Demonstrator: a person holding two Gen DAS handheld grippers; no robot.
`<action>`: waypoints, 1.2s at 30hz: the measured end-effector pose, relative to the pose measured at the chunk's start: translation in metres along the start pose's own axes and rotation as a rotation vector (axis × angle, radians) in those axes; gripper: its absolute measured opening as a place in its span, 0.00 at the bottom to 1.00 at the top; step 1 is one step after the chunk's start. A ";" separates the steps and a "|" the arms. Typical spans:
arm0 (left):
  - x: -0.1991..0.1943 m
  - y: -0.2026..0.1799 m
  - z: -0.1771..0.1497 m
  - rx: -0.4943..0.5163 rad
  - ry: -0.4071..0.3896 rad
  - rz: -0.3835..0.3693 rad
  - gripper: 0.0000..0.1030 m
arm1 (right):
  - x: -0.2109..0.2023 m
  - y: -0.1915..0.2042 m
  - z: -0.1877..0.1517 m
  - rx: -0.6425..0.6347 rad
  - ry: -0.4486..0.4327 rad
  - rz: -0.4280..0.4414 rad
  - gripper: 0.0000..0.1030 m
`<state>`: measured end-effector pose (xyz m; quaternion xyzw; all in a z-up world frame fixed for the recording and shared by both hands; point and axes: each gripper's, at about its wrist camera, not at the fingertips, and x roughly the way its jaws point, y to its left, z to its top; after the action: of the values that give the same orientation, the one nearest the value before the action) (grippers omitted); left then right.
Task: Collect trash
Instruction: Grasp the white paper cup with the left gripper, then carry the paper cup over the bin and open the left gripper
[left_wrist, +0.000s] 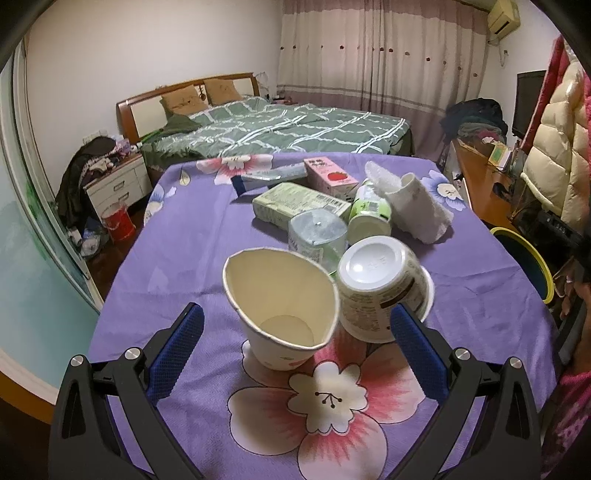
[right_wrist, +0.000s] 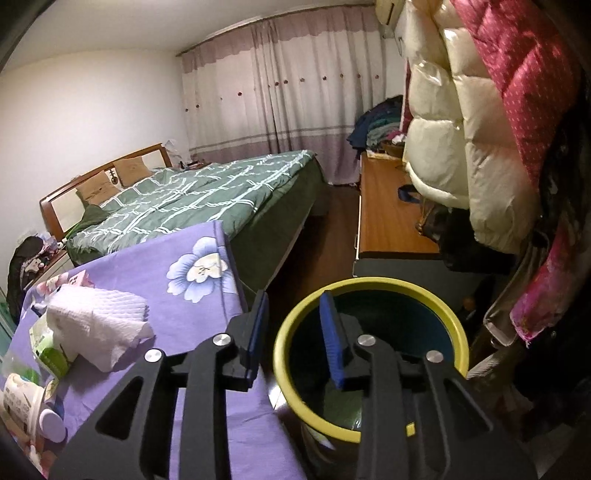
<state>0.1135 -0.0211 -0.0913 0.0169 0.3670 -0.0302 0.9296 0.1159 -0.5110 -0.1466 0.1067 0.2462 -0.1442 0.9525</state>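
Jaws wide on the left gripper (left_wrist: 295, 328), and the crushed paper cup (left_wrist: 282, 314) sits right between them, mouth tipped toward the camera, no pad on it. An upturned printed cup (left_wrist: 380, 288) leans against its right side. The right gripper (right_wrist: 291, 332) hangs over the yellow-rimmed bin (right_wrist: 295, 317), jaws narrowly parted and empty, so the left hand is nearer

The left wrist view looks down close over the purple-clothed desk (left_wrist: 177, 236) toward the bed (left_wrist: 280, 125). The right wrist view sits at the desk's edge, close above the yellow-rimmed bin (right_wrist: 369, 288). Both share desk, bed, curtains (right_wrist: 280, 88).
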 end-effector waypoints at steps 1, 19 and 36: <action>0.004 0.003 -0.001 -0.008 0.010 0.005 0.97 | 0.000 0.004 -0.002 -0.008 -0.002 0.001 0.28; 0.061 0.015 -0.003 -0.036 0.066 -0.012 0.95 | 0.014 0.020 -0.010 -0.043 0.002 -0.002 0.32; 0.042 0.020 0.005 -0.031 0.023 -0.025 0.58 | 0.011 0.019 -0.010 -0.047 -0.005 -0.005 0.35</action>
<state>0.1488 -0.0033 -0.1158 -0.0016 0.3784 -0.0359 0.9250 0.1273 -0.4926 -0.1585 0.0835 0.2473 -0.1410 0.9550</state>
